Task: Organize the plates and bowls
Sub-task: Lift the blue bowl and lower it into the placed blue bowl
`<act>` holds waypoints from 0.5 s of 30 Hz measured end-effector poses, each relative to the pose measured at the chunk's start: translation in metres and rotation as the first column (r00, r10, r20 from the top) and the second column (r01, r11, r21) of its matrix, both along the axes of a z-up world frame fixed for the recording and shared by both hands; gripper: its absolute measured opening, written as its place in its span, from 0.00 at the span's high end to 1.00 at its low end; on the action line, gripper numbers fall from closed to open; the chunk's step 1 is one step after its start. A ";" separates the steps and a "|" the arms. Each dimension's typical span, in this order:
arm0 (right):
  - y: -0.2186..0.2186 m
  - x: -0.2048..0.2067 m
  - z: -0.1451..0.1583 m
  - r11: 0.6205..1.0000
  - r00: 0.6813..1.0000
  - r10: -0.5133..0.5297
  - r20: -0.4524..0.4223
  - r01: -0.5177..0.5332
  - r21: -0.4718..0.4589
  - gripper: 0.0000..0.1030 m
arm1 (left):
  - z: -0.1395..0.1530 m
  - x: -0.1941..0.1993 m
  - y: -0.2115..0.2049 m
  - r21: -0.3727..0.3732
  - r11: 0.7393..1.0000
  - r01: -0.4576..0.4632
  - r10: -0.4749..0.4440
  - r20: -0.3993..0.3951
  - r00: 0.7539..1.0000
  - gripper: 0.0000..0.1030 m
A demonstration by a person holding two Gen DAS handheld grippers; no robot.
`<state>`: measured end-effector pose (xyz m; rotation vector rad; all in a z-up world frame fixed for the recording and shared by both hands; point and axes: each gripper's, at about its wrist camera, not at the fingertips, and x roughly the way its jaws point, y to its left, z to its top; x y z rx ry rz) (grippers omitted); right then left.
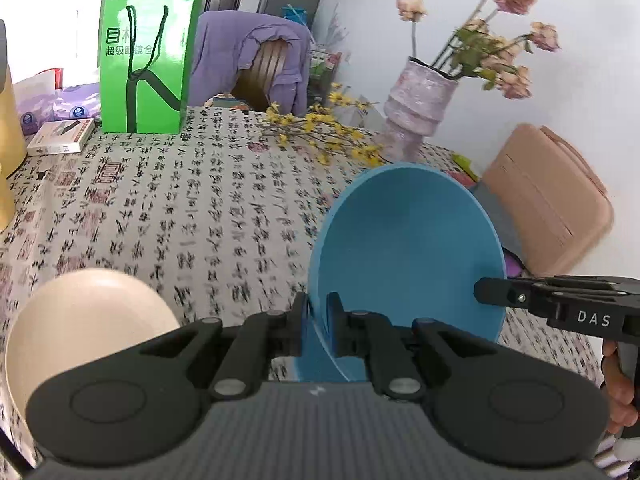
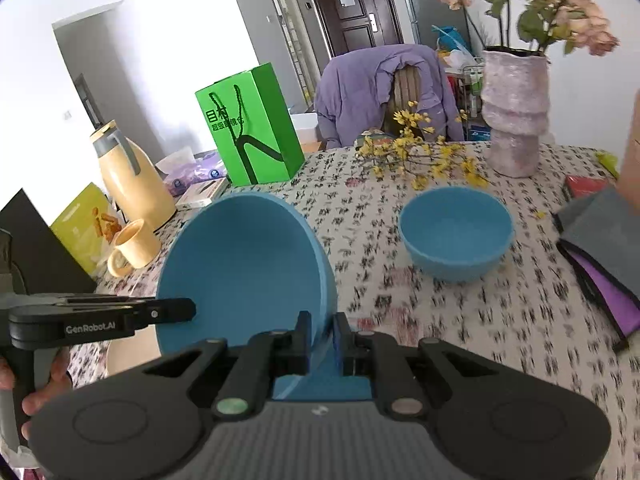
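Note:
A large blue bowl (image 1: 408, 248) hangs tilted on edge above the patterned tablecloth, held from both sides. My left gripper (image 1: 318, 308) is shut on its near rim, and my right gripper (image 1: 480, 290) reaches in from the right onto the opposite rim. In the right wrist view my right gripper (image 2: 322, 328) pinches the rim of the same blue bowl (image 2: 240, 256), with my left gripper (image 2: 192, 308) coming in from the left. A second, smaller blue bowl (image 2: 456, 232) stands upright on the table to the right. A cream bowl (image 1: 80, 328) lies at the lower left.
At the back stand a green paper bag (image 1: 148, 64), a pink vase of flowers (image 1: 420, 108) with yellow sprigs (image 1: 320, 128) beside it, and a pink box (image 1: 548, 196). A yellow jug (image 2: 128, 176) and mug (image 2: 134, 246) stand left; grey and purple folders (image 2: 600, 240) lie right.

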<state>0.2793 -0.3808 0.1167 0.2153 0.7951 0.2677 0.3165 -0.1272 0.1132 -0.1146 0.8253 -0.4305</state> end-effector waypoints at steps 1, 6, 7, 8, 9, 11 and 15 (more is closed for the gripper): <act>-0.001 -0.008 -0.001 1.000 1.000 -0.002 0.001 0.002 0.001 0.90 | -0.001 -0.008 -0.001 0.000 1.000 0.002 -0.002 0.001 1.000 0.91; -0.004 -0.050 -0.009 1.000 1.000 -0.013 0.004 0.013 0.003 0.90 | -0.007 -0.047 -0.005 -0.001 1.000 0.010 -0.010 0.009 1.000 0.91; -0.003 -0.056 -0.013 1.000 1.000 -0.014 0.001 0.014 0.001 0.90 | -0.009 -0.054 -0.005 -0.001 1.000 0.011 -0.011 0.010 1.000 0.91; -0.002 -0.063 -0.015 1.000 1.000 -0.014 -0.001 0.014 -0.001 0.90 | -0.011 -0.061 -0.006 -0.001 1.000 0.012 -0.012 0.011 1.000 0.91; -0.002 -0.069 -0.019 1.000 1.000 -0.014 -0.003 0.014 -0.002 0.90 | -0.013 -0.067 -0.006 -0.001 1.000 0.013 -0.013 0.013 1.000 0.91; -0.001 -0.079 -0.024 1.000 1.000 -0.012 -0.007 0.012 -0.005 0.90 | -0.019 -0.077 -0.006 0.000 1.000 0.014 -0.014 0.014 1.000 0.90; 0.002 -0.095 -0.030 1.000 1.000 -0.006 -0.006 0.006 -0.014 0.90 | -0.027 -0.092 -0.004 0.000 1.000 0.012 -0.012 0.013 1.000 0.90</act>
